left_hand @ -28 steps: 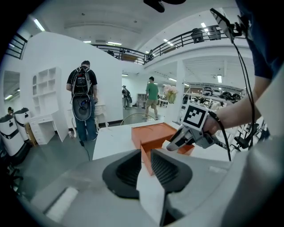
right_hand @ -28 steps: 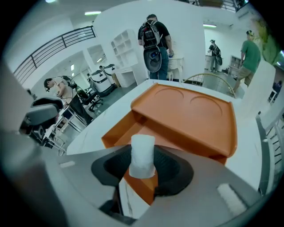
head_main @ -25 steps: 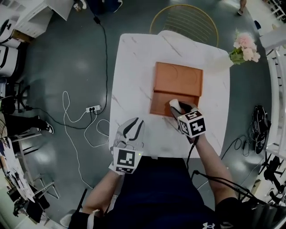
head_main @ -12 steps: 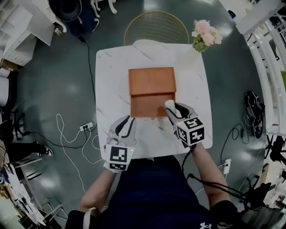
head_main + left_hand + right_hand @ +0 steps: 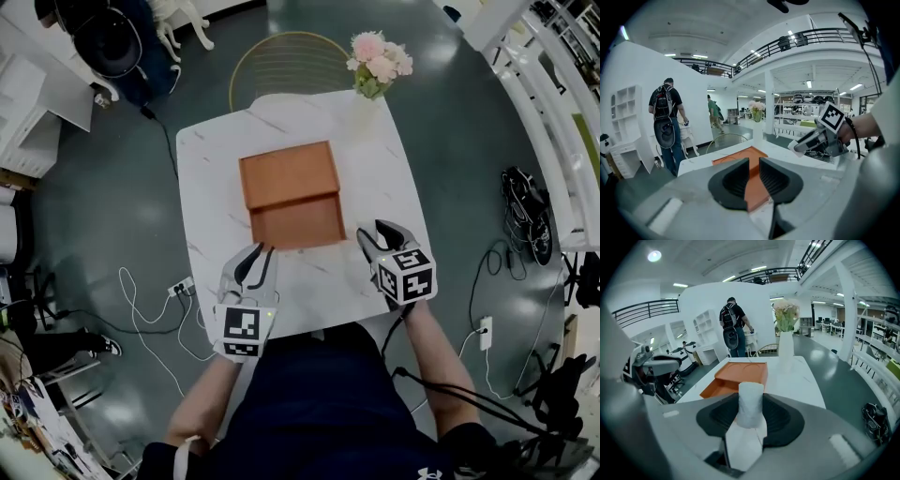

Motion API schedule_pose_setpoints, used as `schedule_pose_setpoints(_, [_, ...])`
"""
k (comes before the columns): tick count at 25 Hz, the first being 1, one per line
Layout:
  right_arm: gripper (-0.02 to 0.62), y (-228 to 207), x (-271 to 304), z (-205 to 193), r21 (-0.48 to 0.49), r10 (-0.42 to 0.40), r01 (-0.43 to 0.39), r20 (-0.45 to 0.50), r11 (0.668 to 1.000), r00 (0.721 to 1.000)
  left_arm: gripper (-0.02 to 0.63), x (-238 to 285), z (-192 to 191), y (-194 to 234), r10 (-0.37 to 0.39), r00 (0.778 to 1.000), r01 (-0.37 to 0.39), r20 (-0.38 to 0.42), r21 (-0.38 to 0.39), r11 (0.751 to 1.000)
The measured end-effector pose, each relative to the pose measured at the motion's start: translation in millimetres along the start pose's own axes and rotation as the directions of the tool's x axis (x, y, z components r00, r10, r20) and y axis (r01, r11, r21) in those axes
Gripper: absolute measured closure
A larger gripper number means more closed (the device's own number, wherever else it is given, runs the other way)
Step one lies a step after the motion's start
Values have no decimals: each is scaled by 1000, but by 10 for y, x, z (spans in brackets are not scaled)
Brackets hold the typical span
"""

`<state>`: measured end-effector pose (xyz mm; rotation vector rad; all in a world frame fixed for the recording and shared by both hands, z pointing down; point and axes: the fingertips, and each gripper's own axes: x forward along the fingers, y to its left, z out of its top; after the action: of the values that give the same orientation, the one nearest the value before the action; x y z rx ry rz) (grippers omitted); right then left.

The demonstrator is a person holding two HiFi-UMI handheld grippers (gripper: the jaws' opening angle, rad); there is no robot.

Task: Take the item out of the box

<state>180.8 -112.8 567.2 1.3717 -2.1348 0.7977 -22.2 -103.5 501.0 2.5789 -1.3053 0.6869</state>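
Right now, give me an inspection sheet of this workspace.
Surface: white marble table.
Job's things: orange box lies open; white item is outside it, in the right gripper.
Clutter: vase of flowers at the far edge.
Grippers: left gripper narrowly open, empty; right gripper shut on the white item.
Cables: white cable and power strip on the floor, left; dark cables, right.
Surroundings: chair beyond the table; person with backpack farther off.
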Motion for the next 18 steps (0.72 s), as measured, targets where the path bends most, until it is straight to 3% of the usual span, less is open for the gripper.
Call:
schedule_pose_setpoints(9, [428,-566,38,-379,41,-82,86,-84,995,993,534,-50,-9,-61,14,1000,-14,-6,0,1000])
schedule_pose_setpoints(18, [428,-931,438,-833,42,-116,127,-206,991,972,534,-258,-124,165,94,995,-95,-28,-31,995])
